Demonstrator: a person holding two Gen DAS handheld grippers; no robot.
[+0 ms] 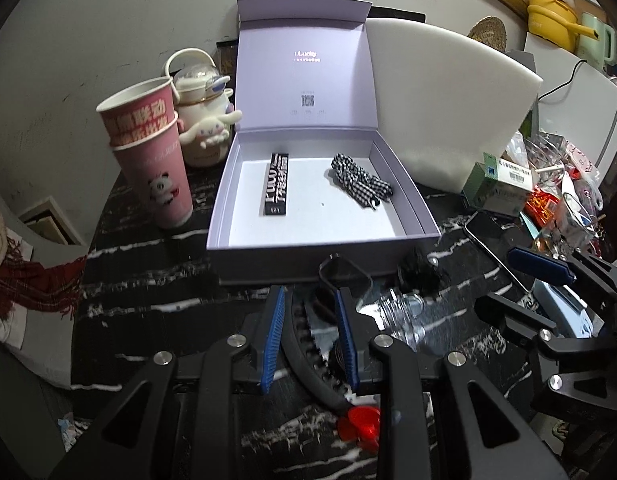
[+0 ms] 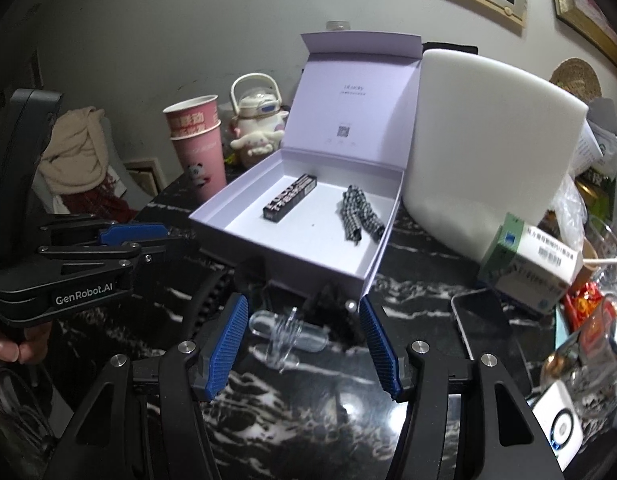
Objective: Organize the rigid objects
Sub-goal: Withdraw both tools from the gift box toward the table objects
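Observation:
An open lilac box (image 1: 224, 216) (image 2: 212, 216) stands on the black marble table with its lid upright. Inside lie a black stick pack (image 1: 278, 184) (image 2: 290, 196) and a checked fabric hair tie (image 1: 360, 178) (image 2: 358, 212). My left gripper (image 1: 310, 336) (image 2: 140, 240) is in front of the box, shut on a black toothed hair band (image 1: 304, 344) (image 2: 206, 292). My right gripper (image 2: 304, 344) (image 1: 524, 288) hangs open above a clear plastic hair clip (image 2: 288, 332) (image 1: 400, 312), without touching it. A black fluffy item (image 2: 332, 304) (image 1: 418, 276) lies beside that clip.
Stacked pink paper cups (image 1: 152, 152) (image 2: 200, 148) and a white character kettle (image 1: 204, 120) stand left of the box. A white foam board (image 1: 448, 112) leans on its right. A phone (image 2: 488, 328), a green carton (image 2: 532, 264) and clutter crowd the right. A person's hand (image 2: 12, 348) grips the left handle.

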